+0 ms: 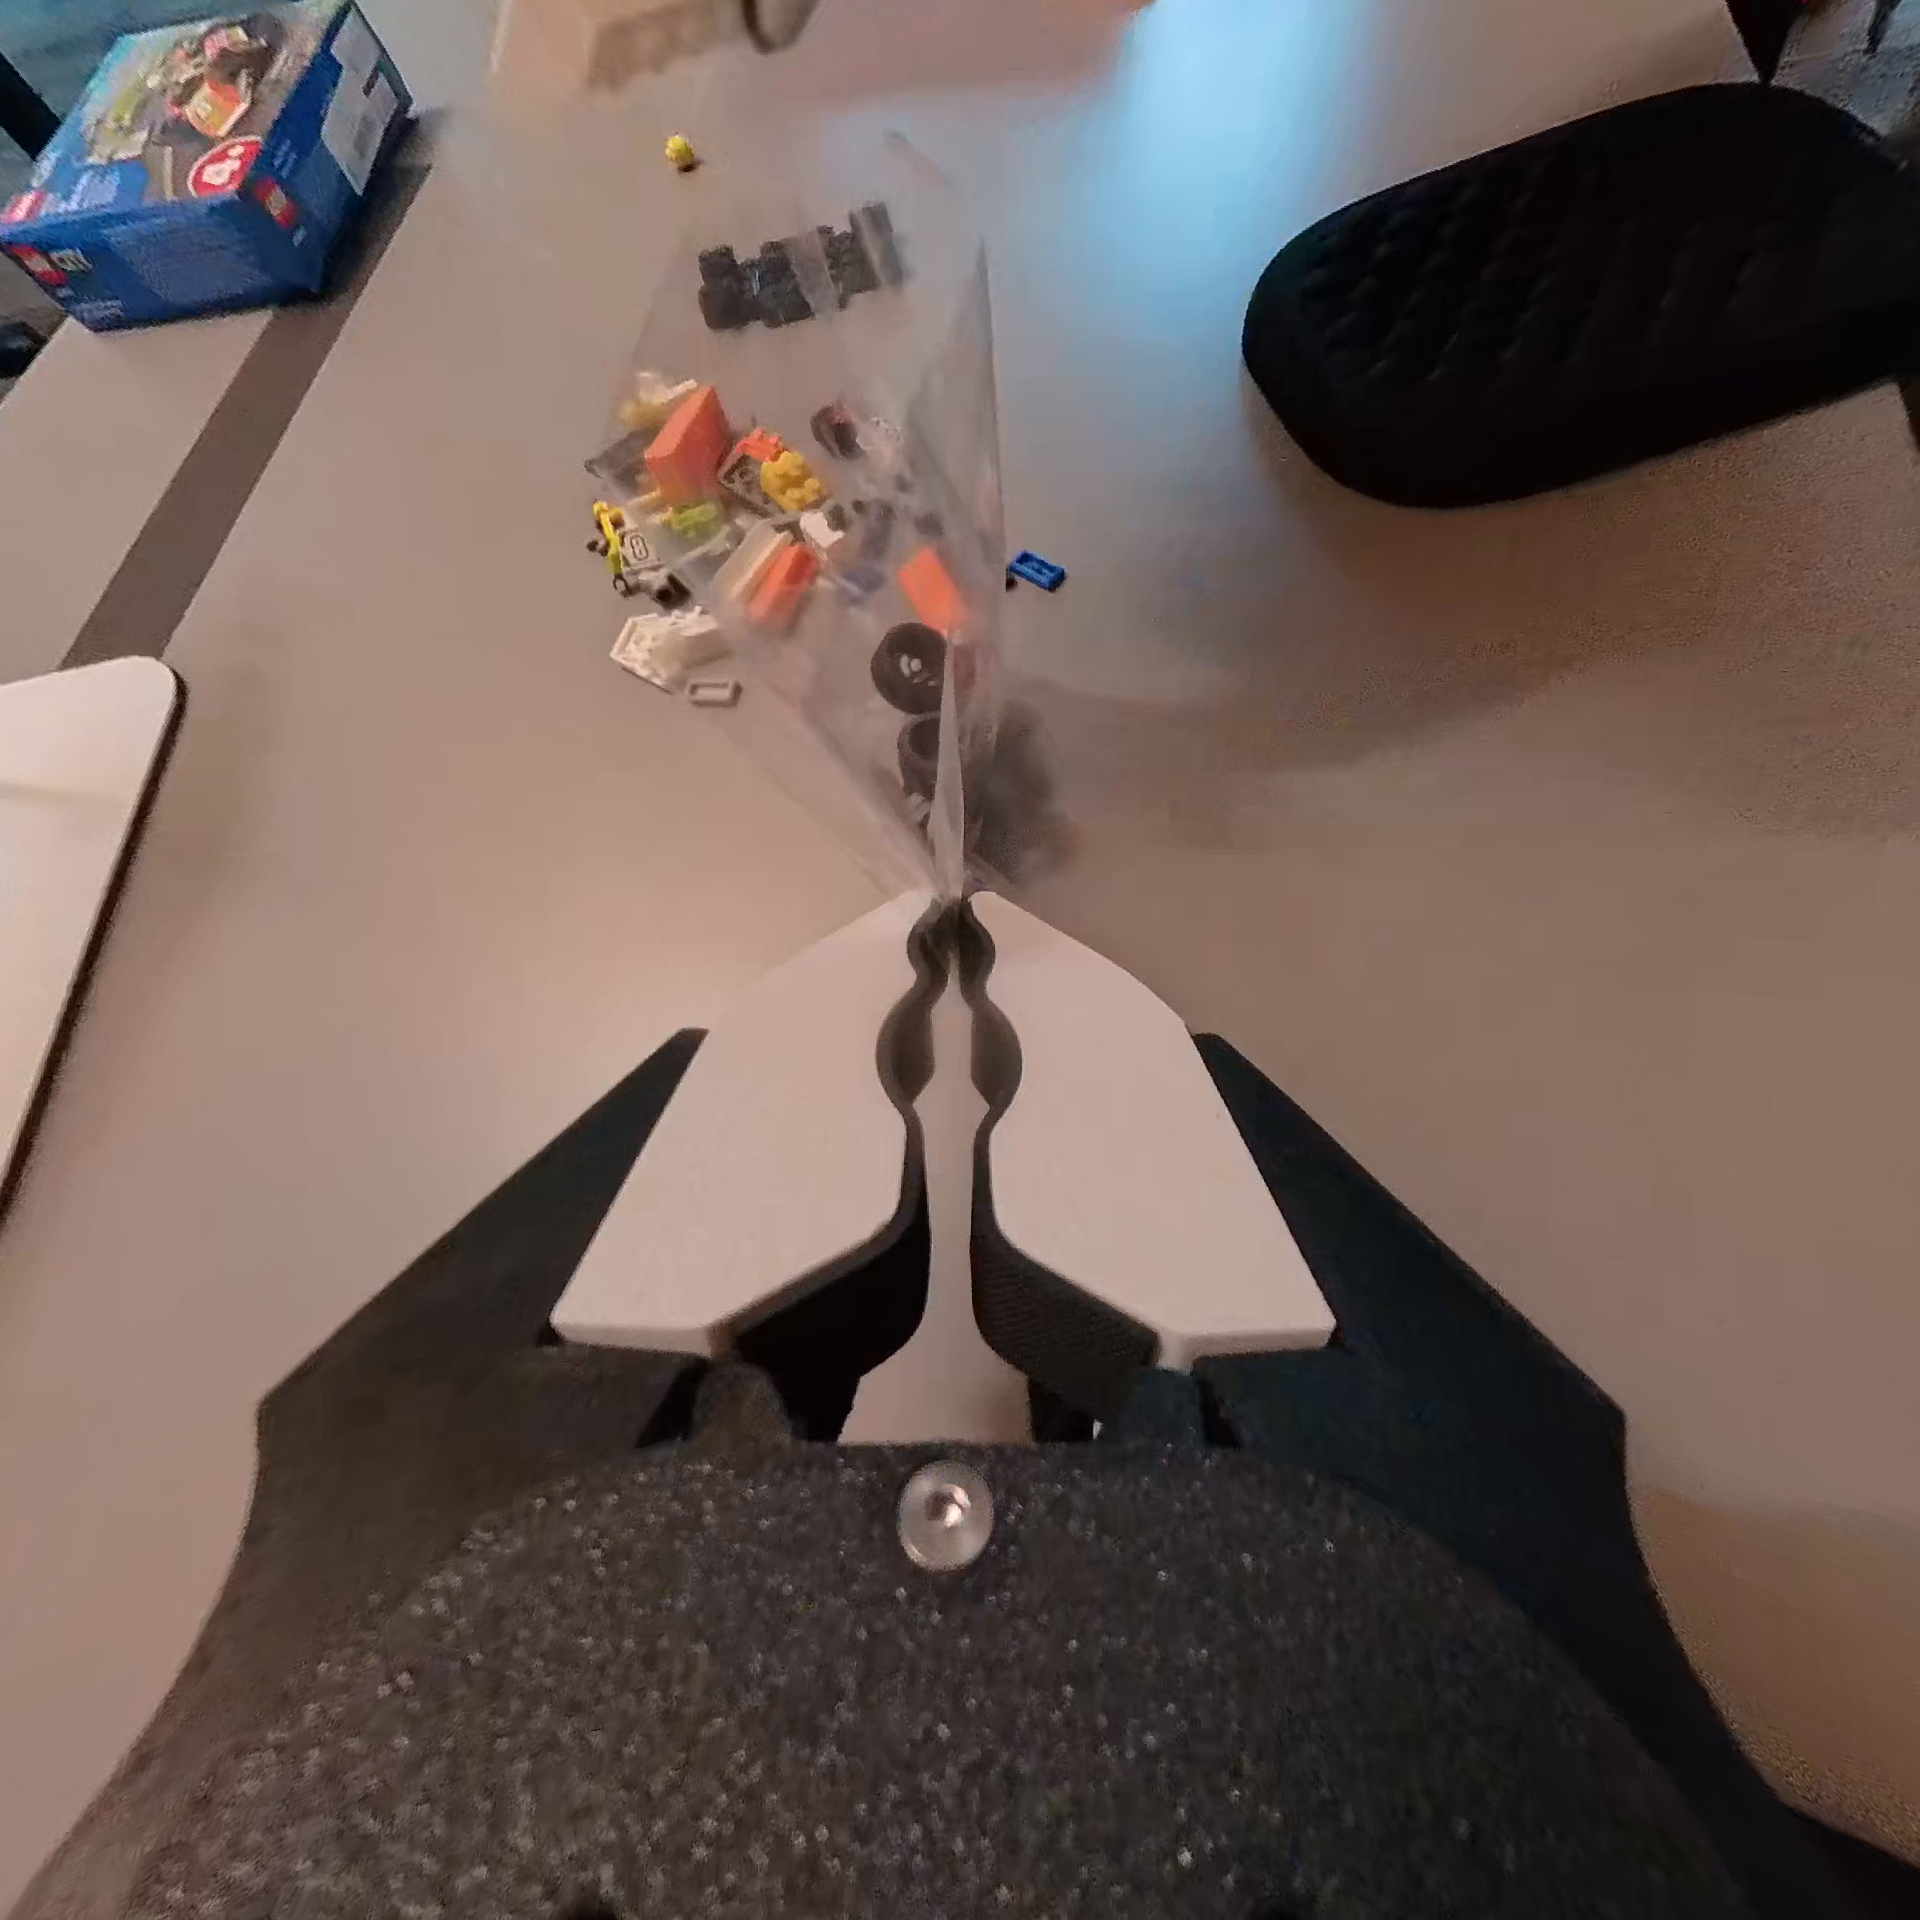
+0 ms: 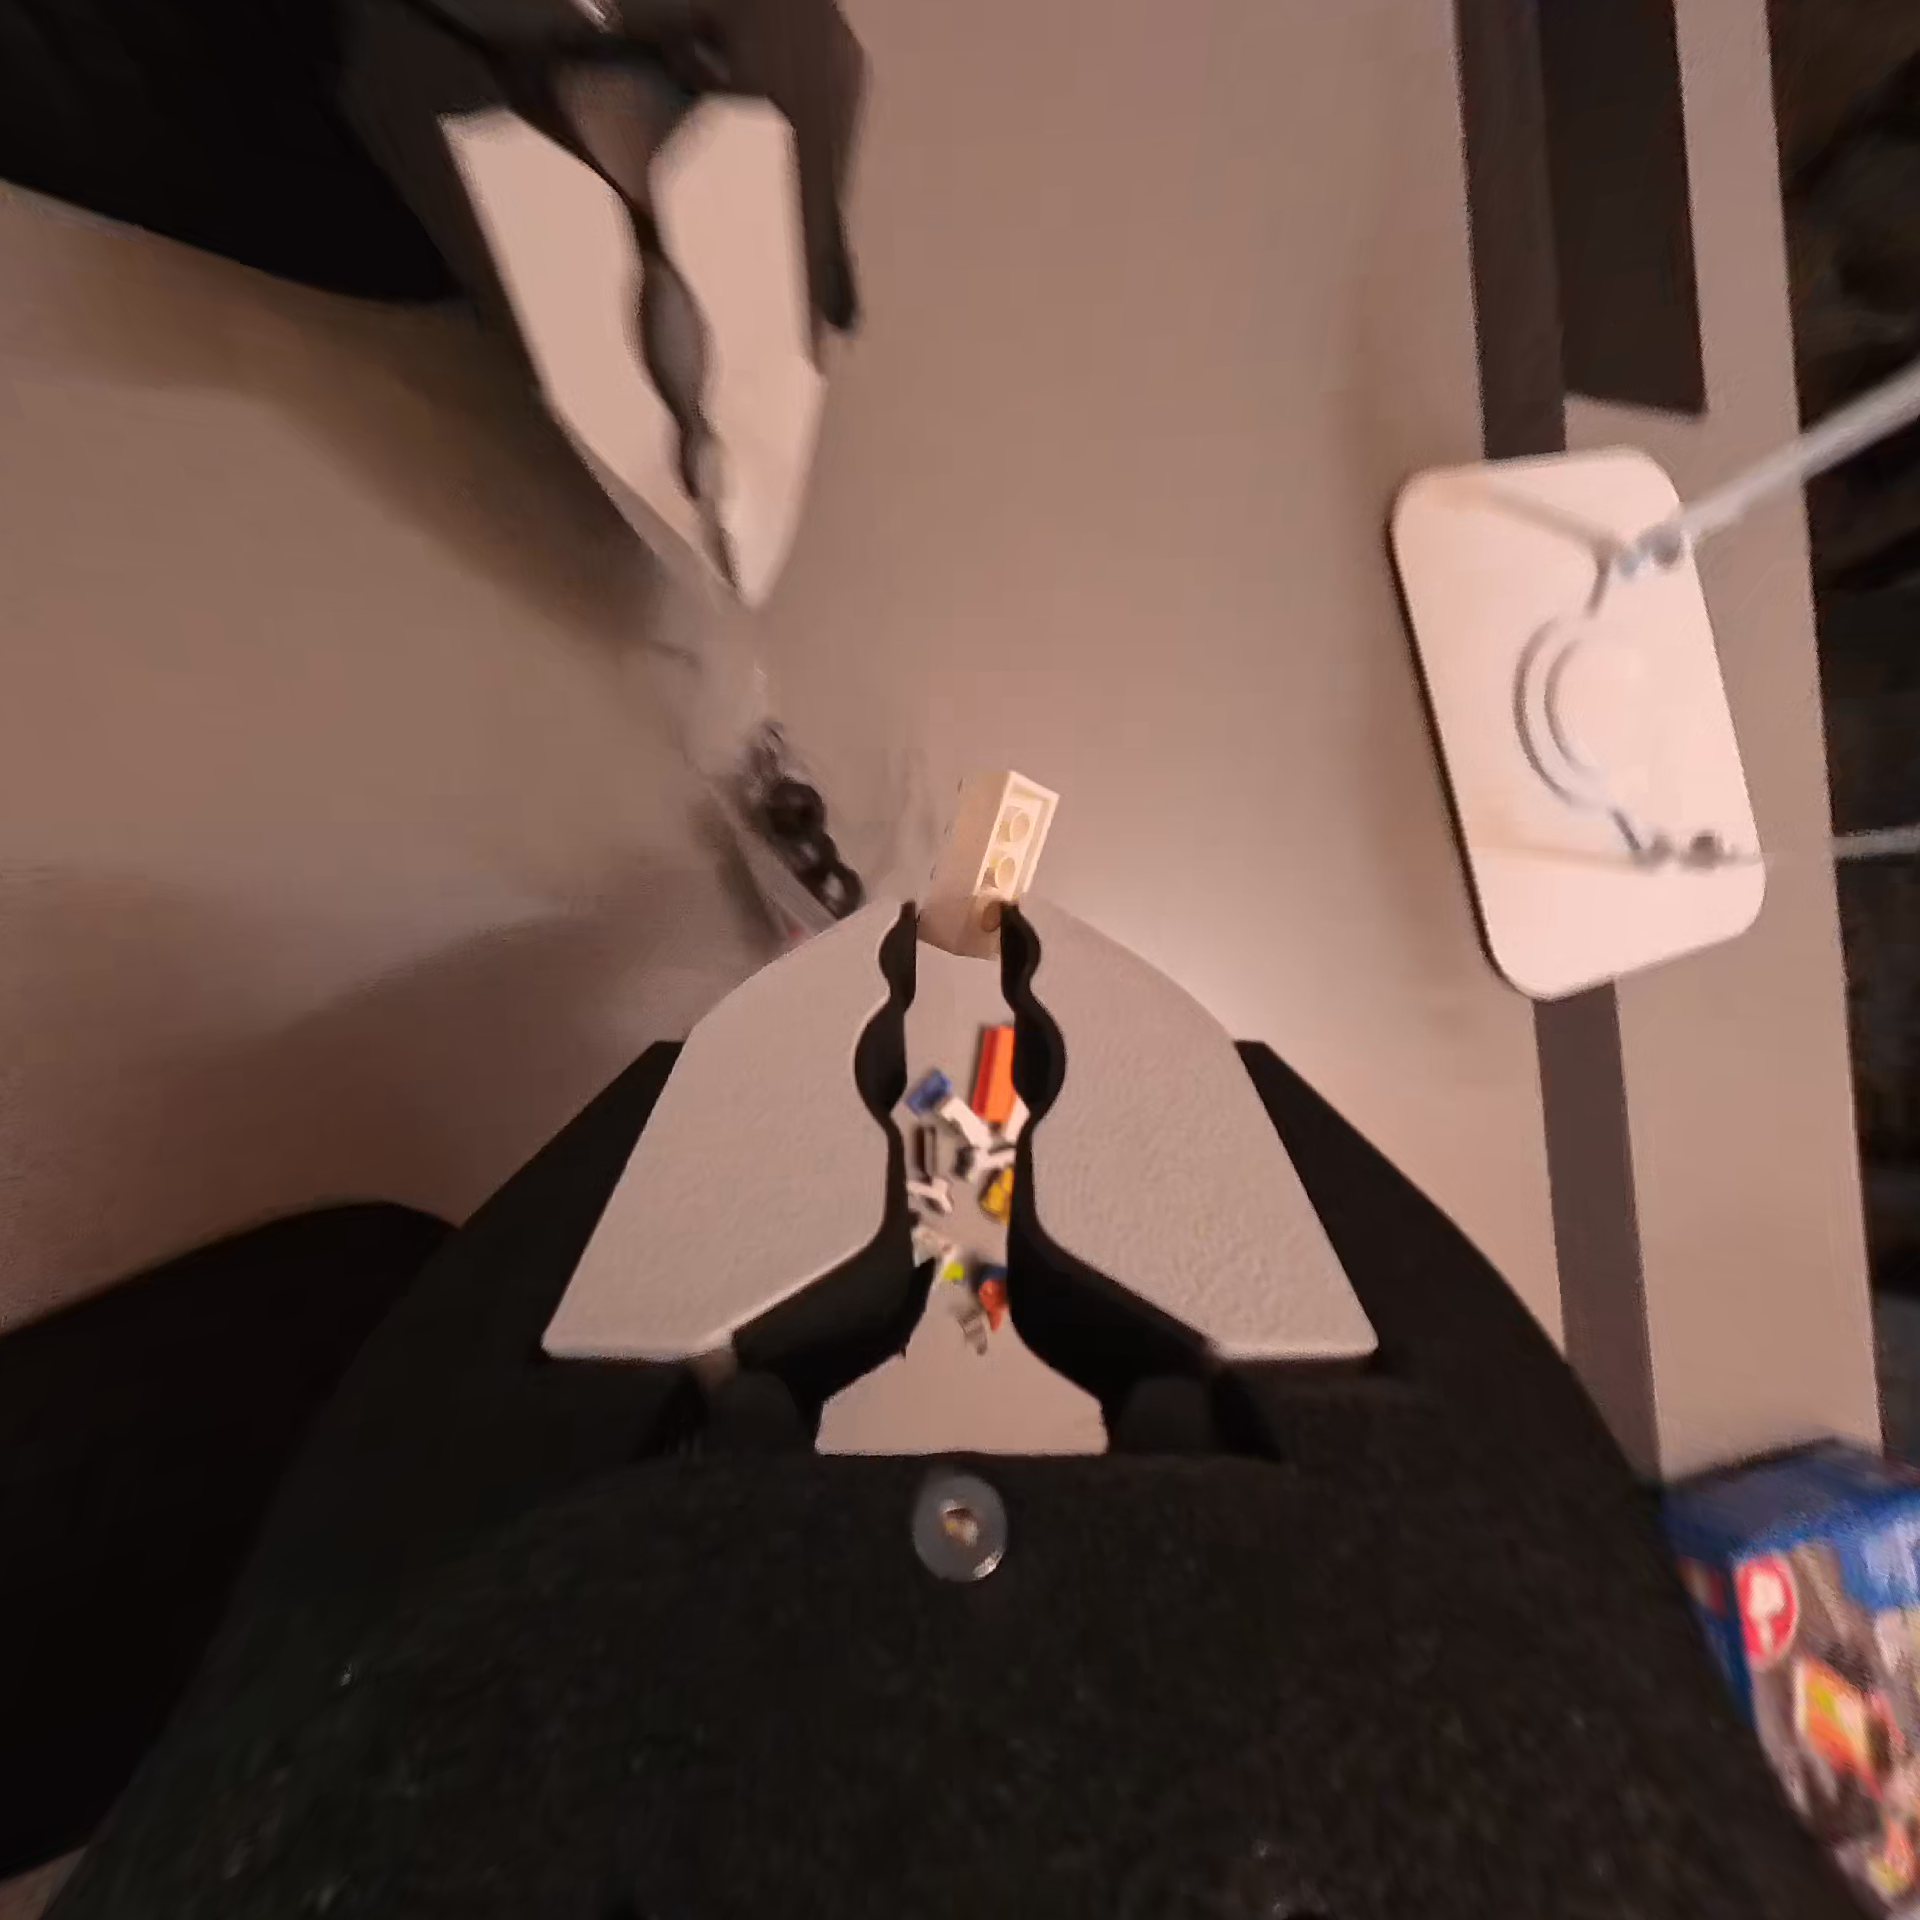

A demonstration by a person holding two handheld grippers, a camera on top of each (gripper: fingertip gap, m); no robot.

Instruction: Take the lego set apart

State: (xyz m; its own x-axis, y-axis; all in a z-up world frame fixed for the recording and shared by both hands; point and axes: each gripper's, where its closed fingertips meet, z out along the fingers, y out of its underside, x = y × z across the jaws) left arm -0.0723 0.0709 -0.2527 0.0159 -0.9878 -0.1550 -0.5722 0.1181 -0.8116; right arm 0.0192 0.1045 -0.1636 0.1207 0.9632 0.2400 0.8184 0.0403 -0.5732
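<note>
My left gripper is shut on the edge of a clear plastic bag and holds it up above the table. Black wheels and an orange piece show through the bag. Loose lego pieces lie on the table beyond it, with a dark grey assembly farther off. My right gripper is shut on a white lego brick held in the air. Loose pieces show between its fingers below. The left gripper also shows in the right wrist view, with the bag hanging from it.
A blue lego box lies at the table's far left, also in the right wrist view. A white lamp base stands on the table. A black chair is at the right edge. A small blue plate and a yellow piece lie apart. The gap from one gripper's tips to the other's is roughly 15 cm.
</note>
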